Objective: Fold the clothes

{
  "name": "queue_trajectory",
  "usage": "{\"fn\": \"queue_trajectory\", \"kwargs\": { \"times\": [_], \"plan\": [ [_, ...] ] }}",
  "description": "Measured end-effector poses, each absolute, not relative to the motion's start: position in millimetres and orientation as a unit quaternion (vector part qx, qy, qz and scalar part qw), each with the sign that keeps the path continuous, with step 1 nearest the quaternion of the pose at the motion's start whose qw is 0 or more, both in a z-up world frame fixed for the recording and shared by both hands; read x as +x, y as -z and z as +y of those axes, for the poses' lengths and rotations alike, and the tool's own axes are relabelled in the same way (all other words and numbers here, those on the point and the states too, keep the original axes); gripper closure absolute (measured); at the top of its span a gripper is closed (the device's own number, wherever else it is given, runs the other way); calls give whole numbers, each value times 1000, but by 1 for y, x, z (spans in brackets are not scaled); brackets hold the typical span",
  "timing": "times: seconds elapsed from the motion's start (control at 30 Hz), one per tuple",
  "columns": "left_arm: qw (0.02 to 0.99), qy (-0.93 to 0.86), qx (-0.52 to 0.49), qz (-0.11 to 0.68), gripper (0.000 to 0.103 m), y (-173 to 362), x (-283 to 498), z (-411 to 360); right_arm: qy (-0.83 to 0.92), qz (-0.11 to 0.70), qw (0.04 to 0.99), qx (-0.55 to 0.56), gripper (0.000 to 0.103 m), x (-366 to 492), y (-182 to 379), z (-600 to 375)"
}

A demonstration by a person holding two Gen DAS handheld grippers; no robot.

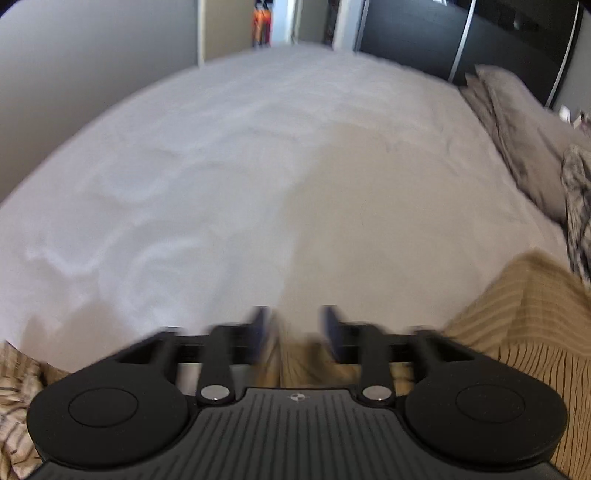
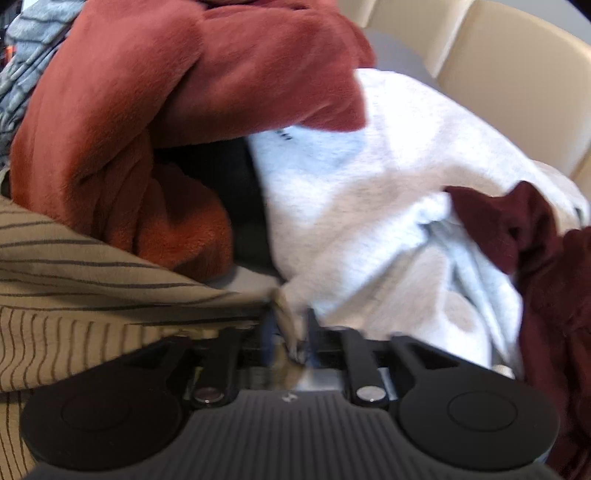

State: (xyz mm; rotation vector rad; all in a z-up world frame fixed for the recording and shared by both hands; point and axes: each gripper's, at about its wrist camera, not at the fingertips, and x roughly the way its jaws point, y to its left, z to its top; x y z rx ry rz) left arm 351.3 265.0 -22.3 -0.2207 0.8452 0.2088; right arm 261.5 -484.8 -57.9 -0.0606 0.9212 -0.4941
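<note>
A tan garment with thin dark stripes (image 1: 524, 325) lies on the near edge of the bed, under and to the right of my left gripper (image 1: 297, 325). That gripper hovers open over it, blurred, with nothing pinched between its blue pads. In the right wrist view the same striped garment (image 2: 92, 280) spreads to the left, and a bunched corner of it runs between the fingers of my right gripper (image 2: 291, 332), which is shut on it. Just beyond lies a pile of clothes.
The pile holds a rust-red fleece (image 2: 166, 92), a light grey sweatshirt (image 2: 351, 206) and a dark maroon piece (image 2: 546, 266), against a beige padded headboard (image 2: 498, 74). A wide white bedsheet (image 1: 240, 166) stretches ahead, with grey pillows (image 1: 517, 125) at the right and a dark wardrobe (image 1: 424, 33) behind.
</note>
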Motion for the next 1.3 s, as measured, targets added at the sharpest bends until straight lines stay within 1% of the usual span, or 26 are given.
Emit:
{"fn": "queue_trajectory", "kwargs": {
  "times": [0.03, 0.13, 0.23, 0.4, 0.5, 0.53, 0.6, 0.63, 0.67, 0.7, 0.77, 0.93, 1.0, 1.07, 1.13, 1.2, 1.23, 1.27, 1.3],
  "plan": [
    [907, -107, -112, 393, 38, 17, 346, 267, 241, 435, 867, -28, 56, 258, 55, -486],
    [914, -99, -135, 369, 38, 5, 337, 272, 254, 423, 869, -27, 56, 247, 45, -488],
    [917, -29, -109, 382, 39, 2, 331, 256, 257, 403, 878, -32, 56, 240, 32, -485],
    [908, -3, -78, 412, 38, 15, 332, 240, 229, 371, 899, -18, 54, 233, 15, -475],
    [901, 12, -58, 430, 38, 24, 333, 230, 181, 362, 914, -18, 51, 236, 11, -460],
    [898, 17, -52, 436, 38, 26, 333, 227, 168, 363, 916, -19, 47, 241, 12, -456],
    [893, 27, -39, 447, 54, 32, 333, 221, 145, 366, 919, -19, 47, 252, 17, -451],
    [891, 32, -33, 453, 77, 34, 333, 218, 135, 368, 920, -19, 47, 256, 18, -448],
    [888, 37, -26, 458, 92, 37, 333, 214, 126, 371, 920, -22, 47, 259, 22, -445],
    [885, 42, -20, 463, 95, 40, 334, 211, 119, 371, 921, -27, 47, 262, 25, -440],
    [894, 35, -13, 447, 103, 36, 337, 213, 104, 369, 923, -35, 47, 266, 29, -431],
    [925, -29, -28, 378, 103, 7, 358, 225, 67, 337, 938, -46, 47, 272, 30, -405],
    [928, -54, -36, 366, 103, 2, 368, 232, 55, 326, 942, -51, 47, 273, 29, -396],
    [929, -34, -54, 365, 103, 2, 374, 238, 46, 320, 945, -52, 47, 280, 30, -386],
    [925, -6, -37, 378, 103, 7, 370, 234, 38, 315, 947, -55, 47, 283, 31, -378],
    [920, 23, -20, 392, 92, 11, 366, 231, 31, 310, 948, -61, 47, 284, 32, -370],
    [916, 38, -11, 398, 74, 14, 365, 229, 28, 307, 949, -63, 47, 285, 33, -367],
    [913, 52, -2, 405, 52, 16, 363, 227, 25, 305, 950, -61, 47, 286, 33, -364],
    [909, 66, 6, 411, 47, 18, 361, 225, 21, 302, 951, -55, 47, 286, 34, -362]
  ]
}}
